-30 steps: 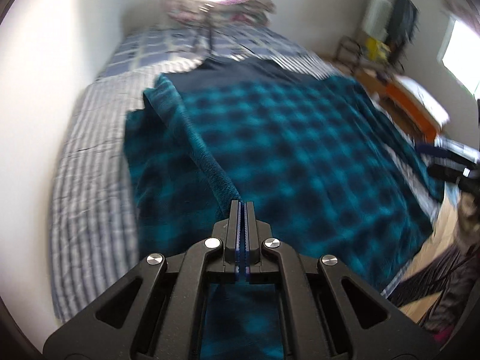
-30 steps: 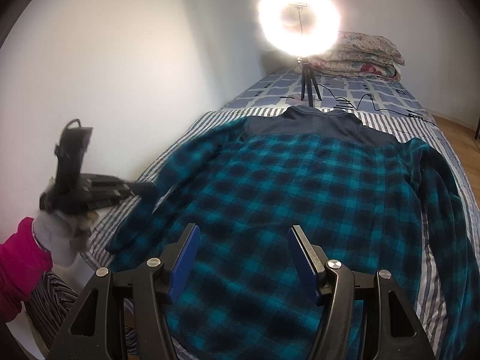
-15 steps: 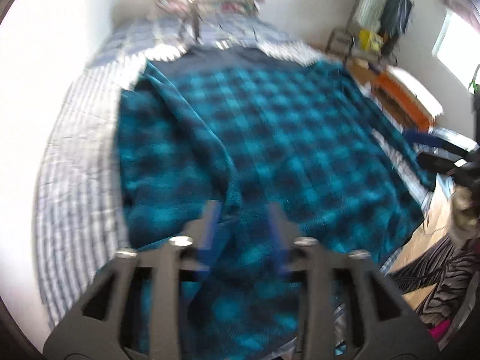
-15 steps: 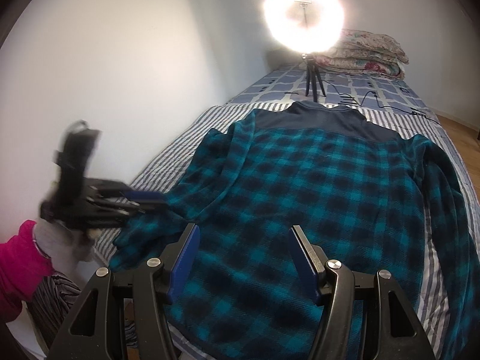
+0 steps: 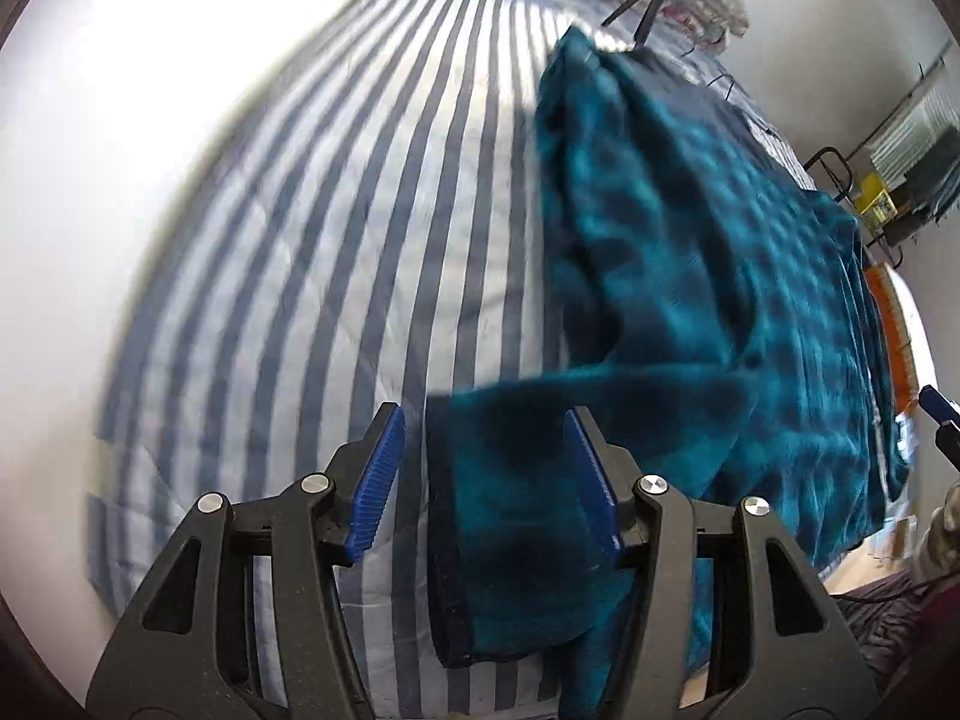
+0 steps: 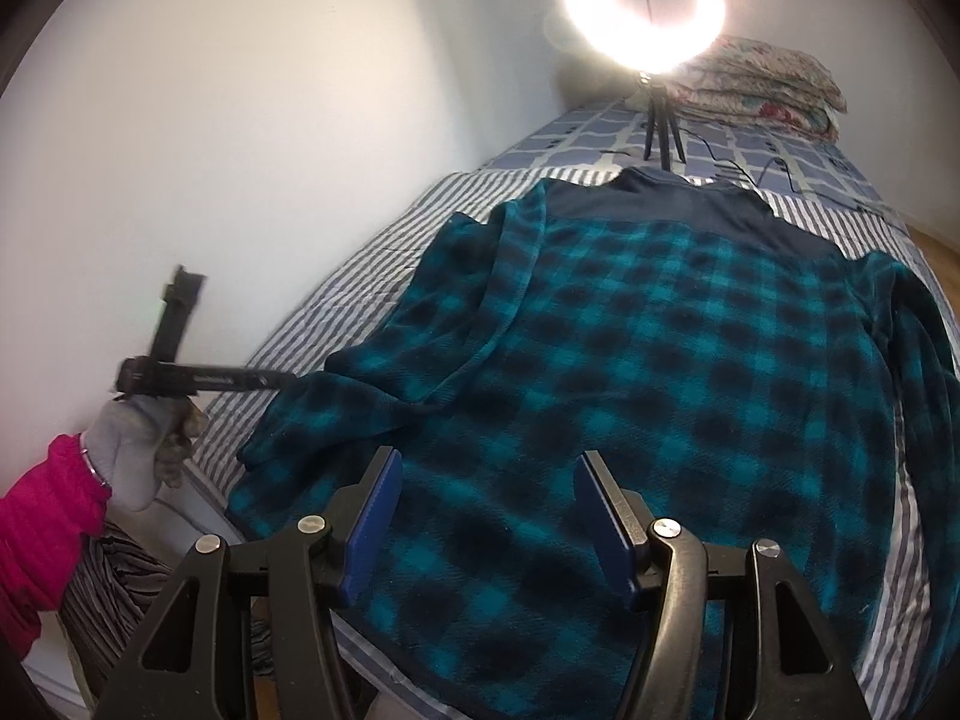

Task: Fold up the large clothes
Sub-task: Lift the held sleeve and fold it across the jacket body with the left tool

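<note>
Jacket (image 6: 648,372) sleeve (image 5: 516,516) lies between the open left gripper (image 5: 489,483) fingers

Pink sleeve (image 6: 36,534) (grey glove (image 6: 135,450))

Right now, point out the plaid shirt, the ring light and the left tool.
plaid shirt (image 6: 690,372), right wrist view, middle of its back panel.
ring light (image 6: 645,6), right wrist view, the glowing ring's left side.
left tool (image 5: 483,486), left wrist view, midway between its open fingertips.
</note>
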Motion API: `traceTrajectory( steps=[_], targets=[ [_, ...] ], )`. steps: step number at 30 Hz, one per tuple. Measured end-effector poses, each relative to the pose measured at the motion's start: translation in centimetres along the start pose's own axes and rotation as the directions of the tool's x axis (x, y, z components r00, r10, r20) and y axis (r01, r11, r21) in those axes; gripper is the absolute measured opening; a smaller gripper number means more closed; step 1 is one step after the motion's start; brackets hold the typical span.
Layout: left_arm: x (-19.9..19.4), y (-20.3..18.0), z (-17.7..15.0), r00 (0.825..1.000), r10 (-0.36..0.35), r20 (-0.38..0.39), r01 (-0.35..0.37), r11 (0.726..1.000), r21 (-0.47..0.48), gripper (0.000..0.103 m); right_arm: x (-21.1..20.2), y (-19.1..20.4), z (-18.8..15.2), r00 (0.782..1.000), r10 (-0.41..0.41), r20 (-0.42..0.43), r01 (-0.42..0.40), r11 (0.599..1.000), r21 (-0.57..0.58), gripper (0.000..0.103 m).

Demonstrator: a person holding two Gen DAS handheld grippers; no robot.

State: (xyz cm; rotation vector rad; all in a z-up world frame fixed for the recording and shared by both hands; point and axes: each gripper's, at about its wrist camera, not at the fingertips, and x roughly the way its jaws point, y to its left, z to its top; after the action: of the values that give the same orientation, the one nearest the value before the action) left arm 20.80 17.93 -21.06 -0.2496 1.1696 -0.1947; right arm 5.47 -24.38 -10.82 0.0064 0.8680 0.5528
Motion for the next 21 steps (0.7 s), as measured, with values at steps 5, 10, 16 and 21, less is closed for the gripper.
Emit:
traceTrajectory(
  steps=[5, 10, 16, 21],
  targets=[
    [-0.1, 0.0, -1.0, 0.999, -0.053, 0.0, 0.053, 0.999, -0.01, 0.001, 0.1, 0.5, -0.1, 1.0, 0.0, -0.004, 0.0, 1.0, -0.02, 0.063],
    [-3.7, -2.7, -2.4, 0.99, -0.116, 0.075, 0.112, 0.992, 0.058, 0.001, 0.0, 0.6, 0.5, 1.0, 0.02, -0.001, -0.02, 1.0, -0.009, 0.063],
    [-7.9, -8.3, -6.0, 0.973, -0.2, 0.118, 0.175, 0.966, 0.19, 0.001, 0.7, 1.2, 2.7, 0.998, 0.066, 0.003, -0.066, 0.998, 0.004, 0.063],
    [-9.3, -12.3, -10.0, 0.967, -0.241, 0.079, 0.206, 0.929, 0.306, 0.001, 2.6, 2.3, 5.6, 0.994, 0.105, -0.016, -0.106, 0.993, -0.048, 0.063]
  ],
)
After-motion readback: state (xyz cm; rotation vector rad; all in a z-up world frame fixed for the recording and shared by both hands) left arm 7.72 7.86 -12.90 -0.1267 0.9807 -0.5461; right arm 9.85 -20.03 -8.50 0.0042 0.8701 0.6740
